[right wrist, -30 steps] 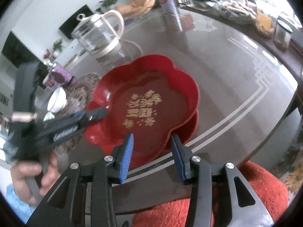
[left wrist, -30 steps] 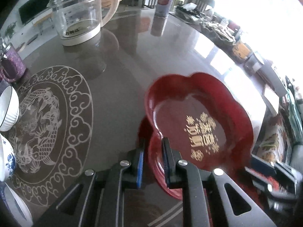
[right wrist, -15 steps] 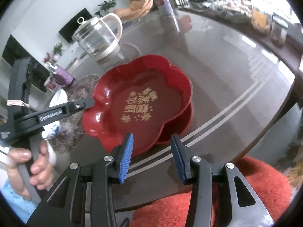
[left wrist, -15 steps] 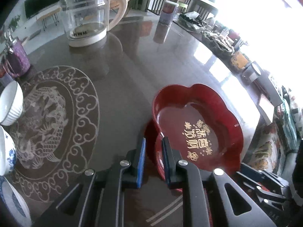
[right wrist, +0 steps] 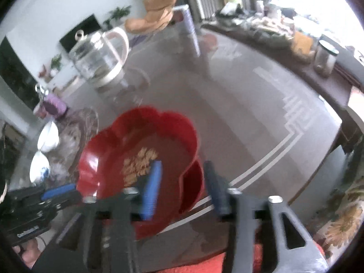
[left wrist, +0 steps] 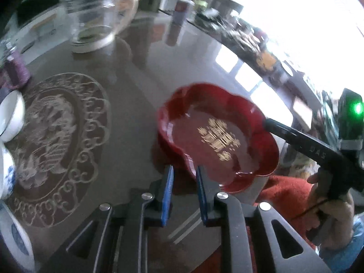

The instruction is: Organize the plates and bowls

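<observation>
Left wrist view, blurred. Looks down past the left gripper onto a dark glossy table. Shows the two blue-padded fingers a narrow gap apart, released, with bare tabletop in the gap and nothing pinched. Shows, just beyond the fingertips, a red flower-shaped plate with gold characters in its well, sitting near the table's front edge. Cannot tell whether the tips touch its rim. Finds one black finger of the right gripper at the plate's far right rim, carried by a hand at the picture's right edge. Takes in a pale dragon medallion inlaid in the table to the left, a white bowl and a blue-and-white bowl at the left edge, and a glass kettle well behind.

Right wrist view, also blurred. Looks down past the right gripper, released and wide. Has just been opening its jaws, with the near rim of the red flower-shaped plate between them. Shows the left pad over the well and the right pad outside the rim, neither pressing. Reveals a second red plate under the first, peeking out at the near right. Shows the left gripper low on the left, its blue tip just beside the plate's left rim. Places the glass kettle far back on the left and both bowls left of the plates.
</observation>
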Demonstrator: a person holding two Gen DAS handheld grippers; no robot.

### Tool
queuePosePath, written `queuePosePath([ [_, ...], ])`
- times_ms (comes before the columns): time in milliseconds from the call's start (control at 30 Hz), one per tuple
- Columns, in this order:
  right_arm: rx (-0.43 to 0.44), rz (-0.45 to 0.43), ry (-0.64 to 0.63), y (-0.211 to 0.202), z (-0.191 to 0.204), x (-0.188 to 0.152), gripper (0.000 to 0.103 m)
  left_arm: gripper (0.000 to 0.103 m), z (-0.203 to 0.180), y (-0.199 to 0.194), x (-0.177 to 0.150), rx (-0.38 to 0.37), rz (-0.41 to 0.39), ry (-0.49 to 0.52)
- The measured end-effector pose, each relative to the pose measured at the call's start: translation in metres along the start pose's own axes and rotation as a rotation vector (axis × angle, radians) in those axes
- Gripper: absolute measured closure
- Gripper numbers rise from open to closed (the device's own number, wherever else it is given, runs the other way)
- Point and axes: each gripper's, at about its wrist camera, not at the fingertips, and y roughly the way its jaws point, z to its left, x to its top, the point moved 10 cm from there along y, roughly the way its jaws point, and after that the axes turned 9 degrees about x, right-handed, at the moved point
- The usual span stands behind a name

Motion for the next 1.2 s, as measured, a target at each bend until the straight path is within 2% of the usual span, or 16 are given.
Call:
queuePosePath([
  [133,-0.007,-0.010,0.031,-0.006,-0.015,-0.001,0.042,0.081,0.028,-0.018,0.010,0.014,-0.054,-0.076],
  [167,-0.004,-0.007,0.047,-0.006,-0.018,-0.003,0.042,0.076,0.035,-0.019,0.013,0.025,-0.061,-0.091],
  [233,0.010,0.002,0.073,-0.003,-0.020,-0.005,0.042,0.052,0.048,-0.017,0.017,0.044,-0.060,-0.130],
  [267,0.019,0.005,0.086,-0.004,-0.022,-0.007,0.042,0.032,0.052,-0.017,0.018,0.045,-0.066,-0.149],
  [300,0.026,0.005,0.097,-0.004,-0.023,-0.008,0.042,0.022,0.057,-0.019,0.021,0.044,-0.087,-0.174],
  [367,0.036,0.005,0.108,-0.008,-0.024,-0.009,0.042,0.022,0.061,-0.021,0.024,0.049,-0.107,-0.194],
  [533,0.072,0.022,0.099,-0.014,-0.016,-0.008,0.042,0.022,0.062,-0.009,0.028,0.055,-0.092,-0.200],
  [667,0.091,0.087,0.086,-0.004,-0.012,-0.015,0.040,0.021,0.054,0.009,0.030,0.077,-0.067,-0.169],
  [833,0.121,0.131,0.143,0.011,-0.021,-0.020,0.040,0.022,0.044,0.043,0.035,0.107,-0.016,-0.146],
  [1200,0.146,0.181,0.203,0.034,-0.030,-0.026,0.040,0.022,0.019,0.082,0.033,0.090,0.054,-0.126],
])
